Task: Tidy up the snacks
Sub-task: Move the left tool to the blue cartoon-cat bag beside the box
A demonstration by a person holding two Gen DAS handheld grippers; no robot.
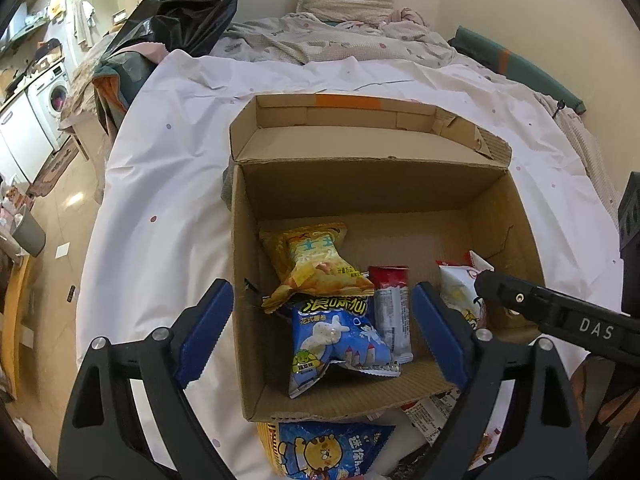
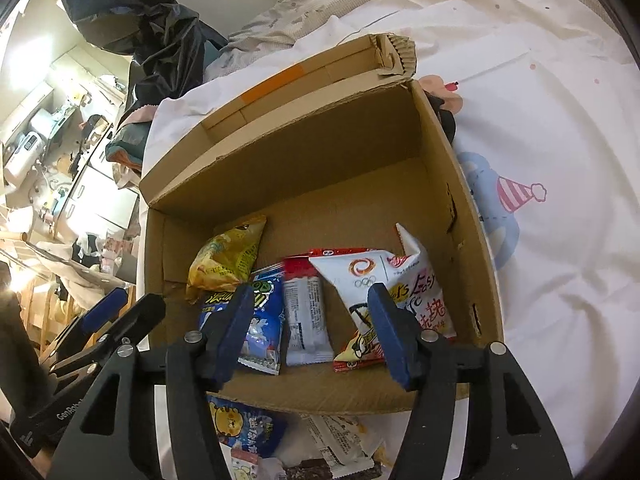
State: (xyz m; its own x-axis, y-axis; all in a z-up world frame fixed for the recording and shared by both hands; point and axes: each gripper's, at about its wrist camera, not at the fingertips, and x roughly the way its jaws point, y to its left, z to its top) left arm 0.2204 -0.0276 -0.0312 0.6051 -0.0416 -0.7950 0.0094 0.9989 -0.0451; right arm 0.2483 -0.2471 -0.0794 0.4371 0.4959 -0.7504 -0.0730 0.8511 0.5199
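Four snack packs lie in the cardboard box (image 1: 248,264) below my grippers. My left gripper (image 1: 320,328) hangs wide apart with nothing between its pads; under it are the yellow pack (image 1: 316,264) and the blue pack (image 1: 336,332). Next comes the grey bar (image 2: 306,320), between both grippers. My right gripper (image 2: 312,328) is also apart, not clamped; the white pack (image 2: 392,292) lies just beyond its right finger.
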